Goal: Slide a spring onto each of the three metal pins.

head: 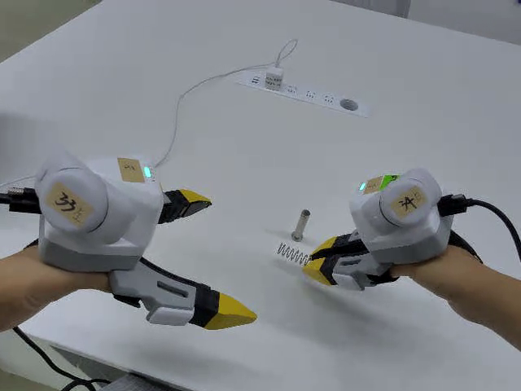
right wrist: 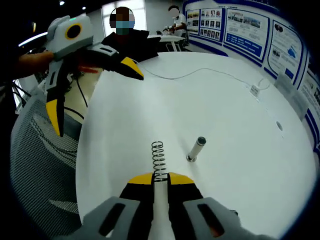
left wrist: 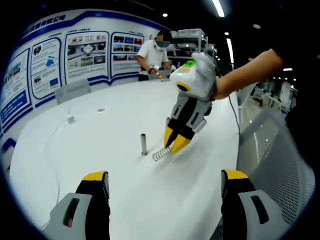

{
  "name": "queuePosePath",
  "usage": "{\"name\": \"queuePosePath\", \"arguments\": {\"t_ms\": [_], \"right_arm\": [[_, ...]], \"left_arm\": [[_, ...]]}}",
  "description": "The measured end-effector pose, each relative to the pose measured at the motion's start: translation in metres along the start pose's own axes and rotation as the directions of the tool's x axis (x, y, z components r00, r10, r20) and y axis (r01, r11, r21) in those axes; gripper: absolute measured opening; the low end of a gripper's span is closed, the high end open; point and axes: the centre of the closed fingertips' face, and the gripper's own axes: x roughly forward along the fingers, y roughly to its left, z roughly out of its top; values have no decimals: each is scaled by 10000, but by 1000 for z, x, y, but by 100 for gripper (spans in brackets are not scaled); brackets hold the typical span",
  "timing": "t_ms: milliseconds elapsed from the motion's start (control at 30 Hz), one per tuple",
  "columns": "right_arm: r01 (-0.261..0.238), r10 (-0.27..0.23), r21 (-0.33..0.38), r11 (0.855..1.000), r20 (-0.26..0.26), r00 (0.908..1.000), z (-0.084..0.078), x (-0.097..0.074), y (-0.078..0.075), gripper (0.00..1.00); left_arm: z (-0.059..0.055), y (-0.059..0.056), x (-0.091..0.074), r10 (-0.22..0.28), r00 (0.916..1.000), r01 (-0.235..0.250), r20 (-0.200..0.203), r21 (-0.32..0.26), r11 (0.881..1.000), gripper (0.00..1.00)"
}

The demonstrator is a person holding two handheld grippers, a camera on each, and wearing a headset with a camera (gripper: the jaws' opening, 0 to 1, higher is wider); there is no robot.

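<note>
Right hand-held gripper (right wrist: 159, 178) pinches spring (right wrist: 158, 158) beside upright pin (right wrist: 195, 149).

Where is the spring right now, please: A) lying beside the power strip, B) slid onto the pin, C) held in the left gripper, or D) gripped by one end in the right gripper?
D: the right gripper is shut on one end of the spring, beside the bare upright pin; the left gripper is open.
</note>
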Motion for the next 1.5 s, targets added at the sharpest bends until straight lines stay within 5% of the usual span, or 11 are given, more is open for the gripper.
{"name": "queuePosePath", "arguments": {"t_ms": [267, 567, 800, 933, 1500], "right_arm": [[-175, 235, -1195, 9927, 488, 9985, 19, -39, 12, 10], [-28, 173, -2518, 9678, 551, 9983, 26, -69, 27, 10], [-222, 443, -2754, 9611, 741, 9963, 29, -75, 44, 10], [-363, 601, -3048, 9517, 691, 9958, 29, -74, 54, 10], [-649, 974, -3768, 9240, 677, 9929, 37, -80, 73, 10]], "left_arm": [[19, -11, 12, -325, 9992, 305, 251, 756, 9967, 85], [46, -30, 22, -989, 9920, 883, 783, 1285, 9878, 68], [45, -51, 27, -1665, 9841, 1576, 624, 1279, 9792, 56], [43, -61, 25, -2096, 9760, 2002, 586, 1361, 9703, 42], [47, -71, 19, -2515, 9659, 2390, 613, 1620, 9574, 14]]}}
